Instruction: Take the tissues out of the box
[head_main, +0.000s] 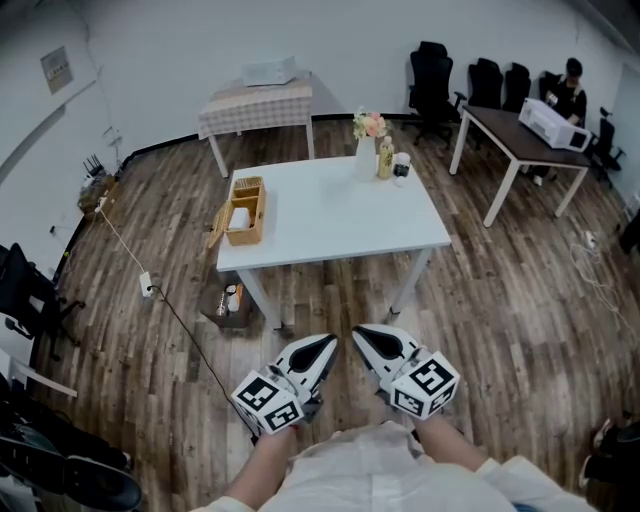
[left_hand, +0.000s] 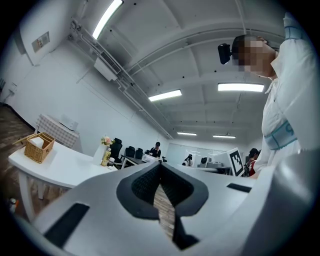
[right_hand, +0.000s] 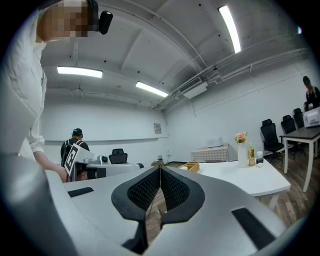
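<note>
My left hand-held gripper (head_main: 328, 345) and right hand-held gripper (head_main: 360, 333) are both pinched together on nothing, well apart from the white bench (head_main: 340, 215). The wicker tissue box (head_main: 247, 195) sits by its left edge, tissues (head_main: 239, 218) showing. I should approach that side and open before reaching in.

My left gripper (head_main: 327, 346) and right gripper (head_main: 360, 334) are white with black ribbed pads, and each carries a cube of black-and-white square markers. The floor (head_main: 500, 300) is grey-brown wood plank. The table (head_main: 340, 220) is plain white. The box (head_main: 247, 205) is tan wicker weave, the tissues (head_main: 239, 218) white. The tablecloth (head_main: 255, 103) is pale checked, the chairs (head_main: 432, 70) black, the flowers (head_main: 370, 124) pink.
</note>
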